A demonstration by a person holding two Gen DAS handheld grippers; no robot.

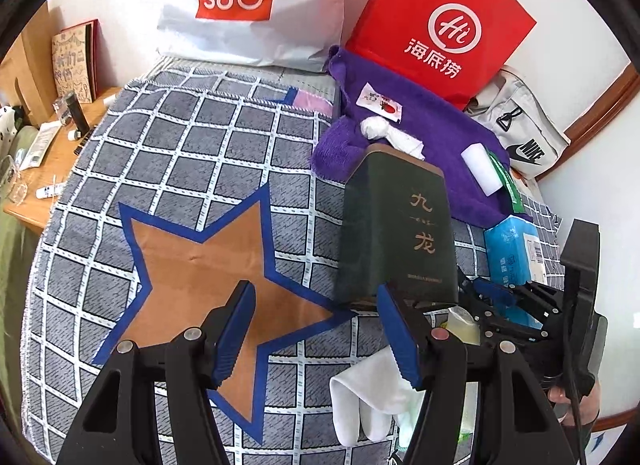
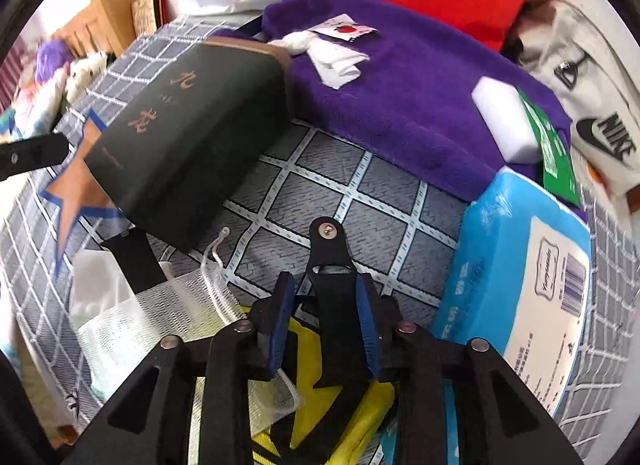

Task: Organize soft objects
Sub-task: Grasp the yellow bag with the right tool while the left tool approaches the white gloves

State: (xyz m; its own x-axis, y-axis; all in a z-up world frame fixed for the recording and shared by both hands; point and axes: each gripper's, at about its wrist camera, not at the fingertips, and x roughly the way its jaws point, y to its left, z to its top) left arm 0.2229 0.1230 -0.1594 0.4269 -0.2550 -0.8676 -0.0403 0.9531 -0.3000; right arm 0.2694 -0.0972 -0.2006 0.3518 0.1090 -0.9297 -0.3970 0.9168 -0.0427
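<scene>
My left gripper (image 1: 318,333) is open above the star on the checked blanket (image 1: 192,153), its right finger close to the foot of a dark green box (image 1: 396,229). A white cloth (image 1: 368,397) lies under that finger. My right gripper (image 2: 324,325) has its fingers (image 2: 280,321) narrowly apart with a black strap or bracket (image 2: 332,273) between them; whether they press on it is unclear. Below it lie a yellow and black fabric item (image 2: 340,417) and a white mesh pouch (image 2: 160,321). A purple towel (image 2: 400,85) holds a white rolled cloth (image 2: 332,53) and a white sponge block (image 2: 508,117).
A blue tissue pack (image 2: 520,285) lies at the right. A red paper bag (image 1: 440,21), a white Miniso bag (image 1: 240,5) and a grey Nike bag (image 1: 524,133) stand at the back. A wooden side table (image 1: 60,145) with small items is at the left.
</scene>
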